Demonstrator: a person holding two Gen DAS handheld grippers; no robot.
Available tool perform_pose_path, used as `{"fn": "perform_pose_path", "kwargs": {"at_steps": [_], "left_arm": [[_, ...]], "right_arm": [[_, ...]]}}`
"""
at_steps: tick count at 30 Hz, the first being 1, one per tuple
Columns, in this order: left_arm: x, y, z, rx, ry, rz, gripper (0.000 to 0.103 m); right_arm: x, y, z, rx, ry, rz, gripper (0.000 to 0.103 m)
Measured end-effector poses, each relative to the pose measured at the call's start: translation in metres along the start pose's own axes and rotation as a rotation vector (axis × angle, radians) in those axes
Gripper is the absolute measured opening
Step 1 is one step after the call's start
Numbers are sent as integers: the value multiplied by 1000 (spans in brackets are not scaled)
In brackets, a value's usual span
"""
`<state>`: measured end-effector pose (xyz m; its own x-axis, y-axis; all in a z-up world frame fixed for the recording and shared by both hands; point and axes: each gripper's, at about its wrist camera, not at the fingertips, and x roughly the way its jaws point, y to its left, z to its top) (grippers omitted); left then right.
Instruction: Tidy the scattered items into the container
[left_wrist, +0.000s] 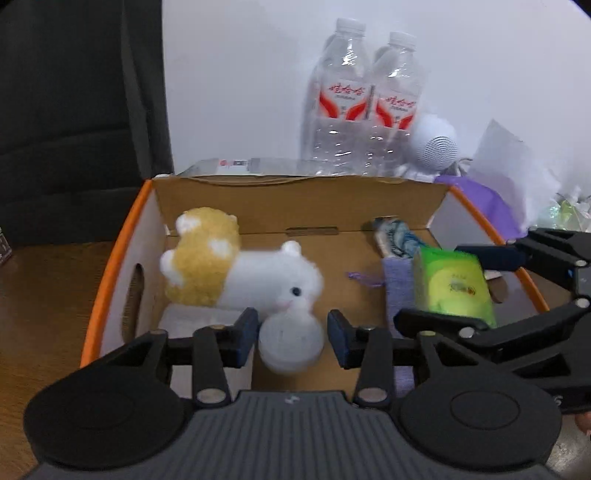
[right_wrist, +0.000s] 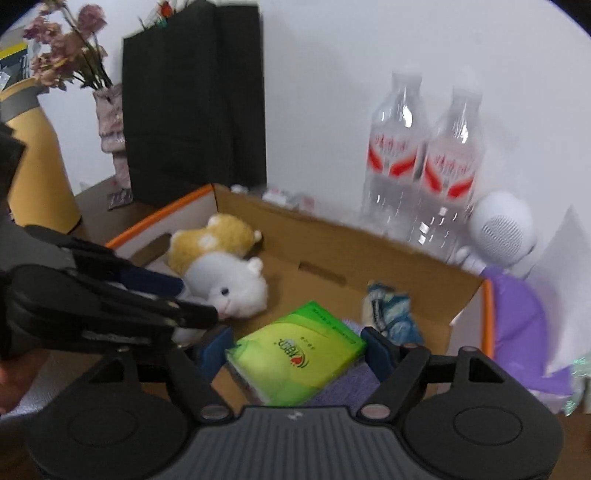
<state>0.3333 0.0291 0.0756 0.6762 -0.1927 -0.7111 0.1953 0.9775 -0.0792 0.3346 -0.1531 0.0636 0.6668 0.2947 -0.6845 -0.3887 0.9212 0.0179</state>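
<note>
An orange-rimmed cardboard box (left_wrist: 295, 201) holds a white and yellow plush toy (left_wrist: 236, 271), a blue patterned packet (left_wrist: 393, 236) and a purple cloth pouch (left_wrist: 397, 288). My left gripper (left_wrist: 291, 338) is open over the box, with a small white round object (left_wrist: 291, 343) between its fingers, a gap on each side. My right gripper (right_wrist: 297, 349) is over the box's right part with a green tissue pack (right_wrist: 295, 354) between its fingers; the pack fills the gap. The right gripper also shows in the left wrist view (left_wrist: 458, 288), and the pack (left_wrist: 452, 286) too.
Two water bottles (left_wrist: 362, 99) and a white round speaker (left_wrist: 436, 142) stand behind the box by the wall. Purple cloth (right_wrist: 517, 325) lies right of the box. A black bag (right_wrist: 195, 99), a vase of dried flowers (right_wrist: 110, 122) and a yellow tube (right_wrist: 33, 155) stand at left.
</note>
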Motion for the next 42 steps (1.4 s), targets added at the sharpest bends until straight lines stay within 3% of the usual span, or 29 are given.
{"fn": "perform_pose_path", "kwargs": {"at_steps": [6, 10, 14, 18, 22, 27, 31, 34, 42], "left_arm": [[-41, 5, 6, 33, -72, 24, 73], [-74, -7, -3, 39, -86, 82, 82], [-116, -22, -44, 70, -121, 118, 103], [-148, -42, -112, 68, -117, 117, 103], [-167, -56, -184, 50, -91, 113, 103], [-183, -66, -242, -15, -136, 199, 103], [-184, -70, -267, -31, -151, 262, 103], [-182, -68, -275, -34, -131, 232, 103], [-168, -68, -280, -30, -108, 191, 103]], "right_arm": [[-16, -2, -1, 73, 38, 62, 95], [-49, 9, 2, 111, 32, -48, 95], [-96, 25, -22, 200, 17, -154, 96], [-143, 52, -84, 257, -47, -231, 98], [-172, 84, -151, 323, -43, -230, 99], [-194, 125, -213, 298, -86, -252, 100], [-185, 138, -243, 297, -58, -270, 100], [-180, 135, -254, 351, -48, -257, 100], [-171, 148, -258, 260, -53, -291, 103]]}}
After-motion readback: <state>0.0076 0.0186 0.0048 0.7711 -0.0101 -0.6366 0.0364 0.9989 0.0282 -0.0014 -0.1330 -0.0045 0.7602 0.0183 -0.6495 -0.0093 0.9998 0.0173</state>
